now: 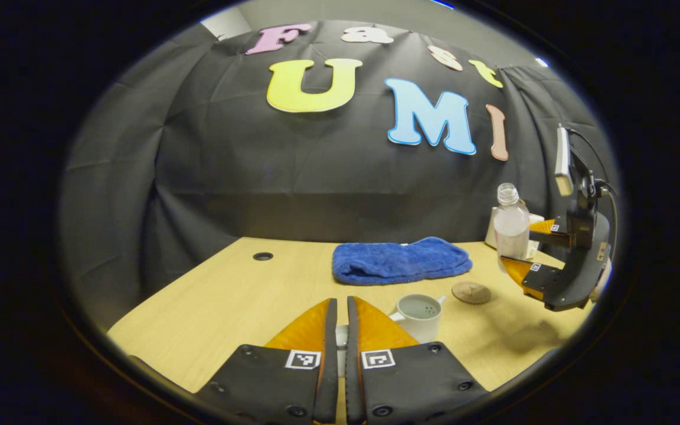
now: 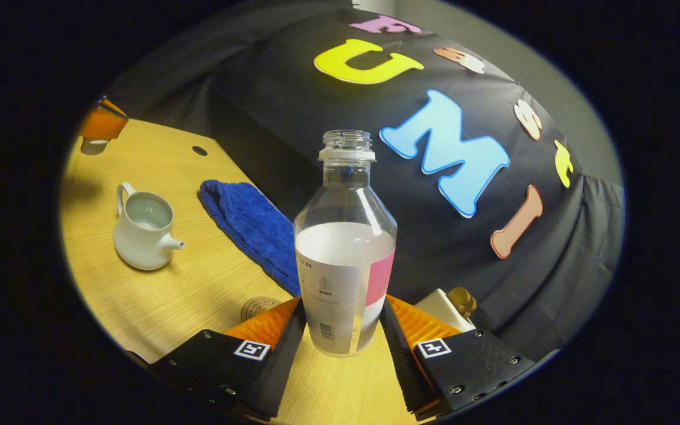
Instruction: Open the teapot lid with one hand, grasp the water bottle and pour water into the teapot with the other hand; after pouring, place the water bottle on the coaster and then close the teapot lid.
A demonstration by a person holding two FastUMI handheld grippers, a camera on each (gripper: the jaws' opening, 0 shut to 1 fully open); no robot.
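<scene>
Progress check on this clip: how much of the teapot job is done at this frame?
Done: the lid is off the teapot, pinched in the left gripper. In hand: the right gripper brackets the uncapped water bottle; whether it grips is unclear. Left, apparently: pouring, setting the bottle on the coaster, and putting the lid back on.

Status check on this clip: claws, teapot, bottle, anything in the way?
Left claw shut on the lid, clear of the open teapot. Right claw straddles the uncapped bottle, grip unclear. Towel behind; path clear.
</scene>
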